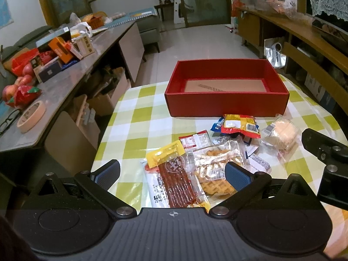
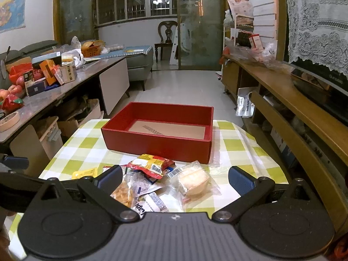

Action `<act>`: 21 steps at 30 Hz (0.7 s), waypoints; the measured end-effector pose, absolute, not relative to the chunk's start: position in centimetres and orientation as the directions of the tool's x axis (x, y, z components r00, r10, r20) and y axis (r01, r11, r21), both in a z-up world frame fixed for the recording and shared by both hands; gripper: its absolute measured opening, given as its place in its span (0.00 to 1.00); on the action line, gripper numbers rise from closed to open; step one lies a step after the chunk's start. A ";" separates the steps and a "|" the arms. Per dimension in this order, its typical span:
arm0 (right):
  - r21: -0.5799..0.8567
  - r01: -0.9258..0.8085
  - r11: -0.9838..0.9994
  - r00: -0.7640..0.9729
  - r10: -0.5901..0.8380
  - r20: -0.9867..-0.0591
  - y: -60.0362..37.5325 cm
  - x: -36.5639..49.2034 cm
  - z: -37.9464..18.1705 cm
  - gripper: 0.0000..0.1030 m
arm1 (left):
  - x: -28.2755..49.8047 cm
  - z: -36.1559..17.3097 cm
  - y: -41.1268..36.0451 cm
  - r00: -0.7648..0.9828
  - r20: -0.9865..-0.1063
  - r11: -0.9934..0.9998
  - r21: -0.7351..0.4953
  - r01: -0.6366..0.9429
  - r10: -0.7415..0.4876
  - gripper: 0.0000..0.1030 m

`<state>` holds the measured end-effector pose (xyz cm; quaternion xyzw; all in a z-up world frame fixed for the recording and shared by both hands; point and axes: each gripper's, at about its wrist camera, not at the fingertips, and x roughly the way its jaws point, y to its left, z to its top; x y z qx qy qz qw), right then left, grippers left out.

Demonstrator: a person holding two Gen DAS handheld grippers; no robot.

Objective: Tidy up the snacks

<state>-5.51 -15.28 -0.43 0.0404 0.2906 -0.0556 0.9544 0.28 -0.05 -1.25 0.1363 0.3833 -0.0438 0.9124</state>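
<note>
On the desk (image 1: 134, 117), under a green-and-white checked cloth, a red box (image 1: 226, 106) sits toward the far edge with its cardboard floor bare; its near wall hides the front strip of that floor in both views. Just in front of it the snacks lie in a loose overlapping heap, none of them in the box. Largest of these in the left wrist view is a yellow-topped pack of red meat strips (image 1: 174, 182), its lower end cut off by the tool body. Beside it, partly under it, is a clear waffle packet (image 1: 215, 174), glare blurring its print. A round pale cake in clear wrap (image 1: 282, 137) lies to the right, apart from the heap's centre. A red-and-yellow pouch (image 1: 241, 126) rests nearest the box, covering most of a blue wrapper; white packets beneath are too buried to read.

Left tool (image 1: 173, 170) hovers over the meat strips and waffles with its fingers spread wide, pinching nothing. Right tool (image 2: 175, 177) is likewise spread wide and empty, above the wrapped cake, with the pouch just beyond; its left finger (image 2: 108, 179) hides part of the waffle packet. Part of the right tool shows at the right edge of the left view, cut off.
</note>
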 end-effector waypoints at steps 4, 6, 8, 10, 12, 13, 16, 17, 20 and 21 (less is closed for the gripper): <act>0.041 0.130 0.991 0.822 -0.084 -0.563 -15.3 -5.4 -0.5 1.00 | 0.2 -1.4 -0.1 0.700 -0.713 0.958 0.219 0.186 0.027 1.00; 0.042 0.131 0.991 0.821 -0.084 -0.565 -15.3 -5.3 -0.6 1.00 | 0.2 -1.3 -0.1 0.700 -0.713 0.958 0.217 0.186 0.026 1.00; 0.042 0.130 0.991 0.820 -0.084 -0.566 -15.3 -5.3 -0.6 1.00 | 0.3 -1.4 -0.1 0.699 -0.715 0.958 0.218 0.186 0.027 1.00; 0.039 0.129 0.991 0.818 -0.084 -0.569 -15.2 -5.3 -0.7 1.00 | 0.3 -1.4 -0.1 0.696 -0.718 0.959 0.216 0.186 0.026 1.00; 0.036 0.130 0.991 0.817 -0.087 -0.570 -15.2 -5.3 -0.7 1.00 | 0.3 -1.4 -0.1 0.695 -0.719 0.958 0.215 0.187 0.026 1.00; 0.035 0.130 0.991 0.816 -0.087 -0.571 -15.1 -5.3 -0.8 1.00 | 0.3 -1.4 -0.1 0.695 -0.719 0.959 0.215 0.187 0.025 1.00; 0.033 0.133 0.991 0.813 -0.090 -0.575 -15.2 -5.2 -0.8 1.00 | 0.2 -1.4 -0.1 0.693 -0.721 0.958 0.215 0.187 0.026 1.00; 0.034 0.134 0.990 0.812 -0.090 -0.577 -15.2 -5.2 -0.8 1.00 | 0.2 -1.4 0.0 0.693 -0.721 0.959 0.214 0.188 0.025 1.00; 0.033 0.135 0.990 0.807 -0.091 -0.584 -15.2 -5.1 -1.0 1.00 | 0.3 -1.4 0.0 0.691 -0.722 0.959 0.210 0.187 0.023 1.00; 0.030 0.137 0.990 0.805 -0.093 -0.586 -15.2 -5.1 -1.0 1.00 | 0.3 -1.4 0.0 0.691 -0.722 0.960 0.210 0.187 0.023 1.00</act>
